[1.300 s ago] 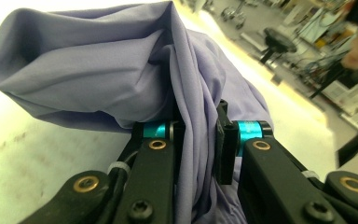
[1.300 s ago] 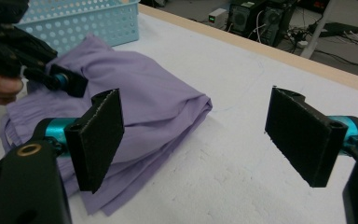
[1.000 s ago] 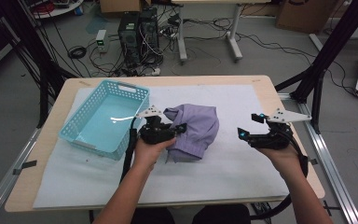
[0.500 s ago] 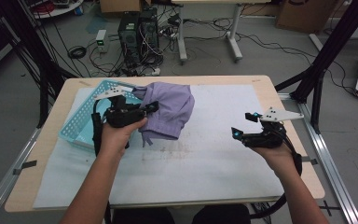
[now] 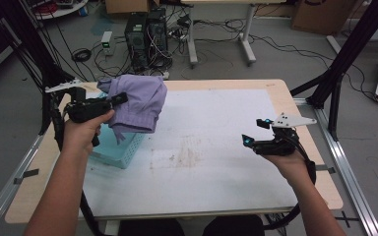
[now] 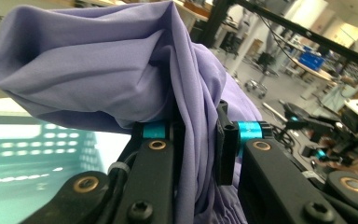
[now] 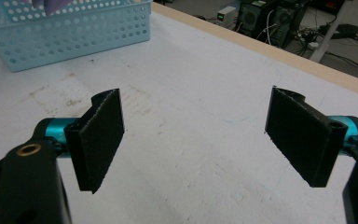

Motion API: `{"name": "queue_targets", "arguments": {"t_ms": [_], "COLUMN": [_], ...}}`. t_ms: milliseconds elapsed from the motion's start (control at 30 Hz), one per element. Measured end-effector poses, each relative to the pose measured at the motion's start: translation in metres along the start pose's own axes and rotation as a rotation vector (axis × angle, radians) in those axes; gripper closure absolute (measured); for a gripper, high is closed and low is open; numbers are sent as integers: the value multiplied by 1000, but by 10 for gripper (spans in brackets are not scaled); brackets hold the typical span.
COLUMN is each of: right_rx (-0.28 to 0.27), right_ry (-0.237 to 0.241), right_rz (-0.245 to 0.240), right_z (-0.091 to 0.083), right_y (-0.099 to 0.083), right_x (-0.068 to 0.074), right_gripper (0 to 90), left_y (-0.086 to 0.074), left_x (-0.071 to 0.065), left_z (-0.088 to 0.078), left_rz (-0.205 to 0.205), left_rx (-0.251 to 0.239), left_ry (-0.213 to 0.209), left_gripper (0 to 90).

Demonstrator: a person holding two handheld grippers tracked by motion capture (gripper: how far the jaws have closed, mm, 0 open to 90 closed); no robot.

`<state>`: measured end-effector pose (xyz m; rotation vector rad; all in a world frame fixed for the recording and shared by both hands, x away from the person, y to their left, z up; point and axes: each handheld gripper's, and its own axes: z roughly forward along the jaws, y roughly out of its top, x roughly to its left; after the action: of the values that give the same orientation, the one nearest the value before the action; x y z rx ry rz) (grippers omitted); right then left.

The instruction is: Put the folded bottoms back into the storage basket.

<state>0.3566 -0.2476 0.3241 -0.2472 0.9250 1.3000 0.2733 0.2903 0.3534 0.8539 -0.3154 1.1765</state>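
My left claw is clamped on the cloth; in the left gripper view a fold of the purple fabric runs down between the two pads, pinched tight, with the rest bunched up above and spilling over both jaws. From the high view I see the cloth lifted off the counter and hanging in the air over the basket, its loose lower edge dangling to about the basket's rim; I cannot tell whether it touches. The basket is pale blue with perforated walls and sits at the left side of the counter, partly hidden by the cloth and by my left hand. The right gripper view shows the basket at the upper left, with a scrap of purple just visible inside its top edge. My right claw is wide open with nothing between the pads, as the right gripper view shows plainly: only the white counter sheet lies below the gap. That claw sits low over the right side of the counter, well apart from the cloth and the basket, pointing toward the left. The sheet is scuffed and faintly stained near the middle.
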Motion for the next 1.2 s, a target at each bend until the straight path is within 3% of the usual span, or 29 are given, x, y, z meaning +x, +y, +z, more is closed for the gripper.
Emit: {"name": "queue_targets", "arguments": {"t_ms": [233,400,700,867,1200], "right_rx": [8,9,21,23,37], "right_ry": [5,3,0,0,0], "right_rz": [-3,-5,-6,-6,-12], "right_z": [5,6,10,10,16], "right_y": [0,1,1,1,3], "right_x": [1,1,1,1,2], "right_gripper": [199,199,199,199,199], "left_y": [5,-1,-21,-32,-31], "left_x": [28,43,60,72,79], "left_z": [-25,-27,-24,-24,-30], "left_rz": [-31,-61,-82,-116,-128], "left_rx": [-15,1,58,61,51], "left_ry": [59,75,90,95,105], "left_gripper": [814,813,812,812,812]}}
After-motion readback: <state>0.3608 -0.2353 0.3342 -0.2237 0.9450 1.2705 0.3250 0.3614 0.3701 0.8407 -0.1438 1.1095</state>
